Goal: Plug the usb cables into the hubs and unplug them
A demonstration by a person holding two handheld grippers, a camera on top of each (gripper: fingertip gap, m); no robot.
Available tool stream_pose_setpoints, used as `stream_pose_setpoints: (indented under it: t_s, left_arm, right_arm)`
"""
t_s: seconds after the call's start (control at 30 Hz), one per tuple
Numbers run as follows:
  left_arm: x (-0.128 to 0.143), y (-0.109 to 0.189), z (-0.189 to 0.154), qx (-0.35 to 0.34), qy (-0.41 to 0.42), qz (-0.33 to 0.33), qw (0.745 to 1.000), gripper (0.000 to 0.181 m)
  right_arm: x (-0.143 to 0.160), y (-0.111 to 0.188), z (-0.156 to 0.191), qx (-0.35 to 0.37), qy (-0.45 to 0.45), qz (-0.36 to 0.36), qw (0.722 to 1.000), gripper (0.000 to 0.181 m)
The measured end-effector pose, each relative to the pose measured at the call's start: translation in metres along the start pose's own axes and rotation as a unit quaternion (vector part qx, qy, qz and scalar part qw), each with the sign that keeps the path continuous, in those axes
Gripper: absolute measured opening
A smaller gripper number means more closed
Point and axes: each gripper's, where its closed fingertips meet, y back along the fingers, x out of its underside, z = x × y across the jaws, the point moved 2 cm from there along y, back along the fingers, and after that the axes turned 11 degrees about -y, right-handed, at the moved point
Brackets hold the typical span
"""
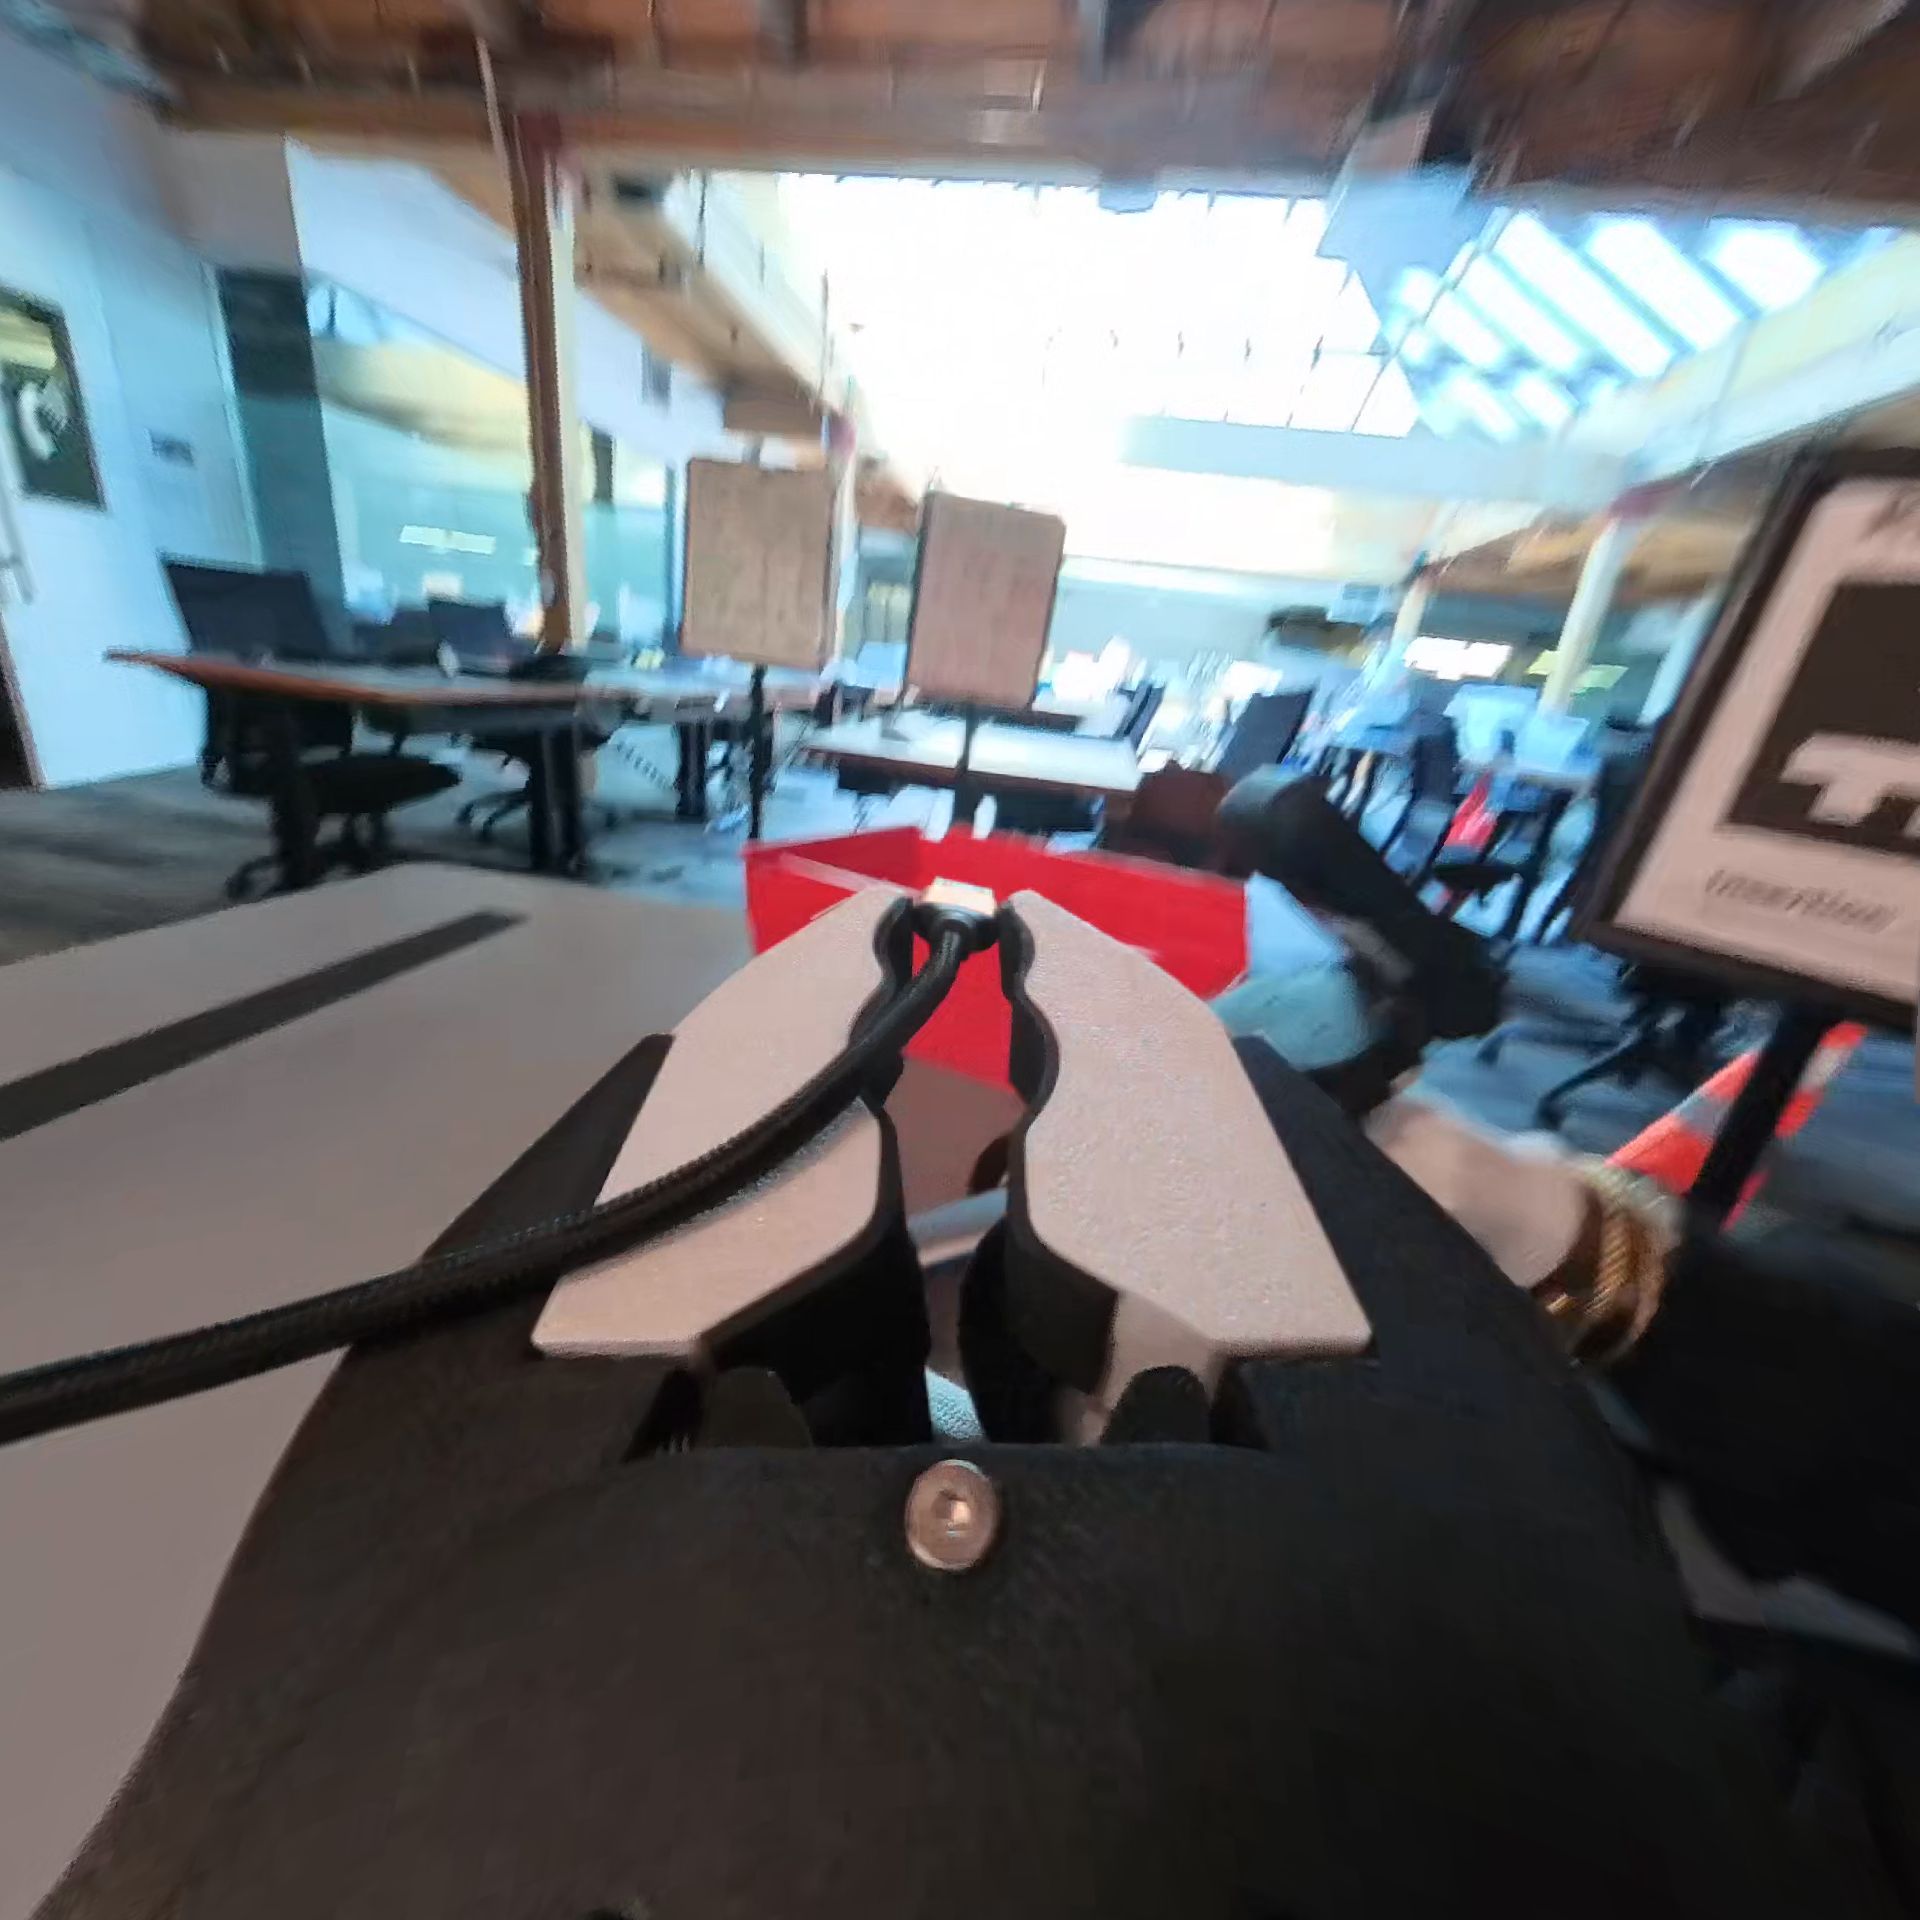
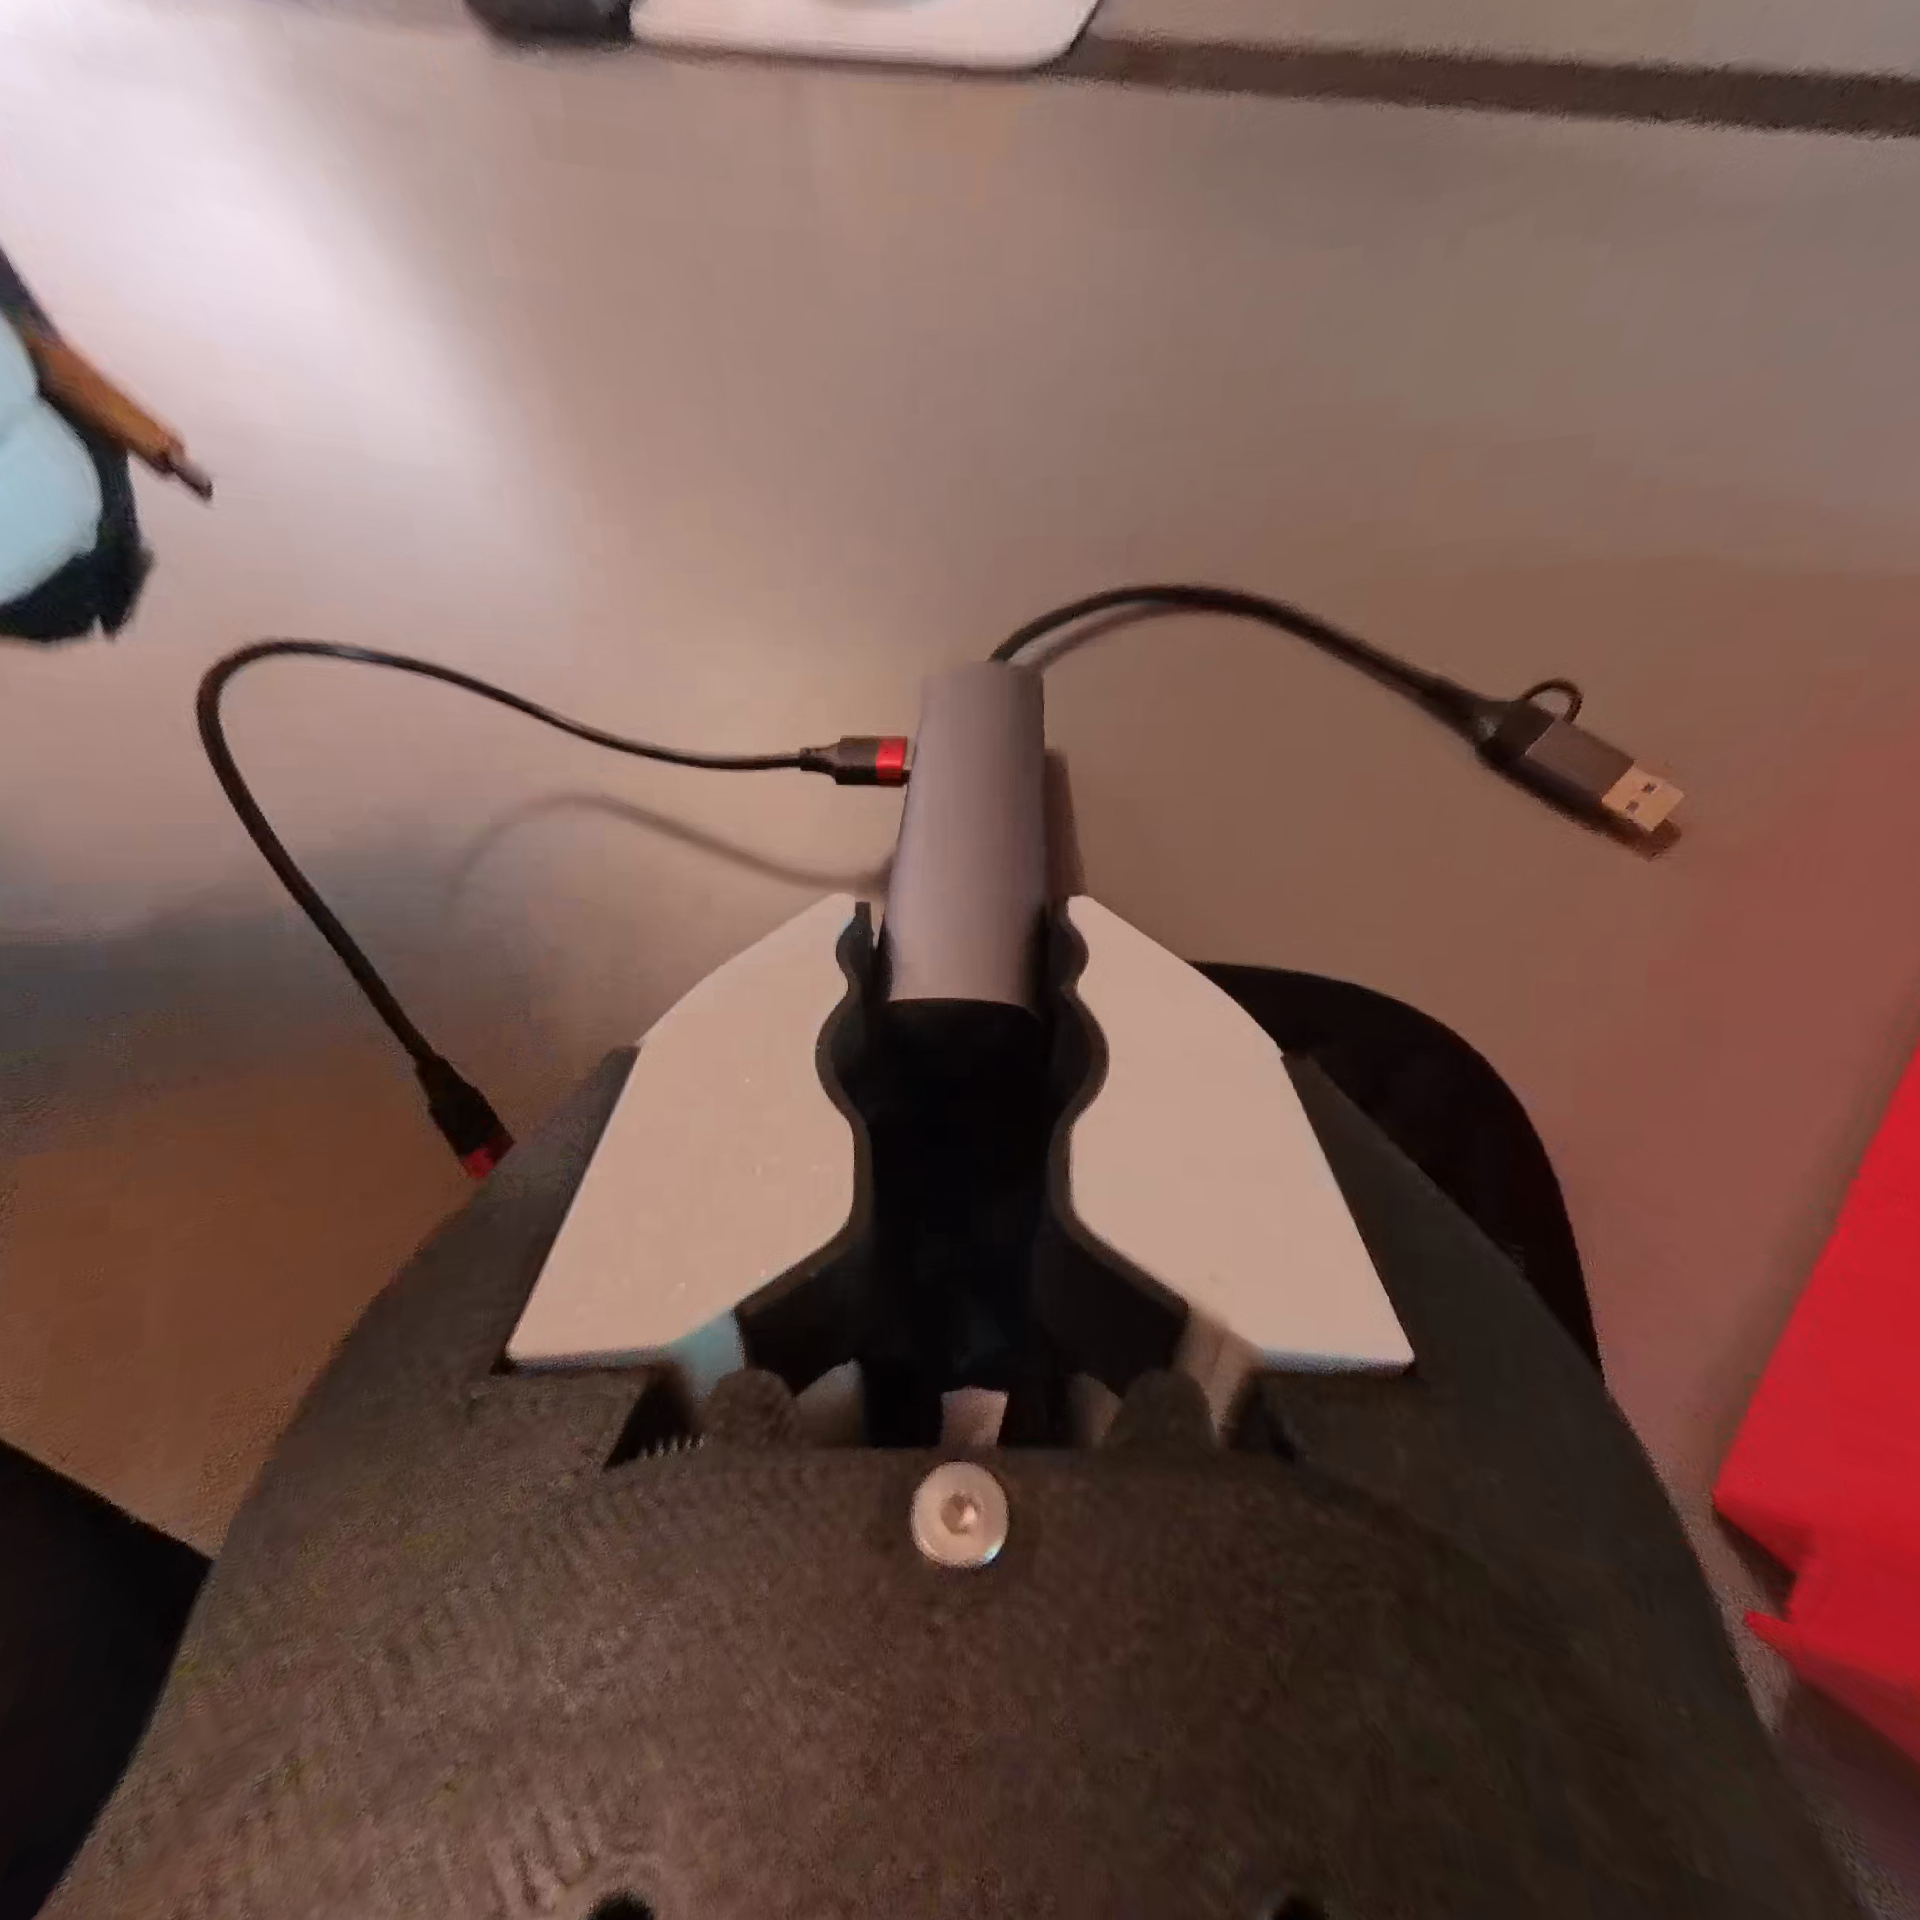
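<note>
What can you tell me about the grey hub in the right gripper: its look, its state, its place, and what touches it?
The grey hub is a slim, rounded bar with a matte finish that looks like metal. The right gripper is shut on its near end, and the bar points away from the camera, above the table. A thin black cable with a red-ringed plug is plugged into the hub's left side. From its far end a black lead runs right to a loose USB plug resting on the table.

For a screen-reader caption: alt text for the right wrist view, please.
The right claw grips a grey hub above a table. A red-tipped black cable is plugged into its left side.
</note>
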Motion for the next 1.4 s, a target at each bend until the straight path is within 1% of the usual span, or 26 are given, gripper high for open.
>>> stream_pose_setpoints:
  t_s: [0.07, 0.1, 0.13, 0.17, 0.2, 0.23, 0.27, 0.3, 0.33, 0.37, 0.47, 0.53, 0.6, 0.63, 0.67, 0.7, 0.77, 0.83, 0.9, 0.97, 1.03, 1.1, 1.17, 1.3, 1.4]
  left_arm:
    - [-0.016, 0.002, -0.011, 0.013, 0.03, -0.053, 0.998, 0.015]
    - [-0.015, 0.002, -0.014, 0.014, 0.042, -0.055, 0.998, 0.015]
    - [-0.008, -0.001, -0.016, 0.008, 0.049, -0.037, 0.998, 0.015]
    - [0.003, -0.003, -0.016, -0.001, 0.047, -0.012, 0.999, 0.015]
    - [0.015, -0.006, -0.019, -0.004, 0.037, 0.015, 0.999, 0.015]
    - [0.026, -0.008, -0.02, -0.006, 0.03, 0.043, 0.999, 0.015]
    - [0.032, -0.009, -0.02, -0.006, 0.03, 0.055, 0.998, 0.015]
    - [0.032, -0.009, -0.018, -0.008, 0.036, 0.052, 0.998, 0.015]
    - [0.029, -0.007, -0.014, -0.014, 0.041, 0.042, 0.998, 0.015]
    - [0.024, -0.004, -0.008, -0.021, 0.045, 0.028, 0.998, 0.015]
    - [0.006, 0.008, 0.016, -0.05, 0.039, -0.004, 0.998, 0.015]
    - [-0.004, 0.018, 0.032, -0.073, 0.012, -0.01, 0.997, 0.015]
    - [-0.01, 0.026, 0.043, -0.09, -0.019, -0.011, 0.996, 0.015]
    - [-0.011, 0.03, 0.048, -0.1, -0.03, -0.008, 0.995, 0.015]
    - [-0.011, 0.032, 0.052, -0.108, -0.037, -0.006, 0.993, 0.015]
    - [-0.009, 0.033, 0.055, -0.112, -0.039, -0.004, 0.993, 0.015]
    - [-0.005, 0.034, 0.058, -0.113, -0.029, 0.001, 0.993, 0.015]
    - [-0.001, 0.033, 0.059, -0.111, -0.018, 0.004, 0.994, 0.015]
    - [-0.001, 0.032, 0.059, -0.108, -0.016, 0.005, 0.994, 0.015]
    - [-0.002, 0.032, 0.057, -0.107, -0.021, 0.003, 0.994, 0.015]
    - [-0.005, 0.033, 0.056, -0.108, -0.031, 0.002, 0.994, 0.015]
    - [-0.006, 0.032, 0.055, -0.108, -0.043, 0.003, 0.993, 0.015]
    - [-0.007, 0.032, 0.054, -0.107, -0.051, 0.003, 0.993, 0.015]
    - [-0.007, 0.031, 0.051, -0.102, -0.051, -0.001, 0.993, 0.015]
    - [-0.007, 0.029, 0.047, -0.093, -0.056, -0.001, 0.994, 0.015]
  right_arm:
    - [-0.012, 0.004, 0.005, -0.018, -0.019, -0.042, 0.999, 0.032]
    - [-0.019, 0.006, 0.01, -0.041, -0.034, -0.064, 0.996, 0.031]
    - [-0.028, 0.01, 0.016, -0.077, -0.05, -0.102, 0.991, 0.0]
    - [-0.036, 0.013, 0.023, -0.122, -0.091, -0.13, 0.98, 0.0]
    - [-0.041, 0.014, 0.029, -0.165, -0.124, -0.136, 0.969, 0.0]
    - [-0.039, 0.011, 0.033, -0.188, -0.133, -0.119, 0.966, 0.0]
    - [-0.032, 0.006, 0.036, -0.191, -0.114, -0.084, 0.971, 0.0]
    - [-0.022, 0.0, 0.037, -0.178, -0.085, -0.043, 0.979, 0.0]
    - [-0.015, -0.003, 0.038, -0.162, -0.052, -0.018, 0.985, 0.004]
    - [-0.012, -0.003, 0.043, -0.162, -0.018, -0.008, 0.987, 0.008]
    - [-0.009, 0.002, 0.072, -0.218, 0.064, 0.003, 0.974, 0.022]
    - [-0.01, 0.002, 0.087, -0.244, 0.112, 0.015, 0.963, 0.044]
    - [-0.003, 0.001, 0.102, -0.279, 0.135, 0.072, 0.948, 0.061]
    - [0.004, -0.002, 0.107, -0.288, 0.135, 0.107, 0.942, 0.066]
    - [0.011, -0.005, 0.11, -0.281, 0.13, 0.146, 0.94, 0.065]
    - [0.019, -0.01, 0.111, -0.265, 0.124, 0.18, 0.939, 0.07]
    - [0.036, -0.015, 0.116, -0.233, 0.118, 0.222, 0.939, 0.075]
    - [0.051, -0.019, 0.124, -0.2, 0.117, 0.229, 0.945, 0.077]
    - [0.06, -0.026, 0.122, -0.132, 0.138, 0.215, 0.958, 0.077]
    - [0.06, -0.032, 0.12, -0.079, 0.155, 0.183, 0.968, 0.068]
    - [0.057, -0.034, 0.12, -0.064, 0.147, 0.154, 0.975, 0.049]
    - [0.056, -0.035, 0.118, -0.056, 0.146, 0.143, 0.977, 0.044]
    - [0.05, -0.033, 0.106, -0.021, 0.181, 0.13, 0.975, 0.036]
    - [0.026, -0.014, 0.086, -0.011, 0.181, 0.094, 0.979, 0.033]
    - [0.015, 0.003, 0.056, 0.029, 0.178, 0.101, 0.978, 0.032]
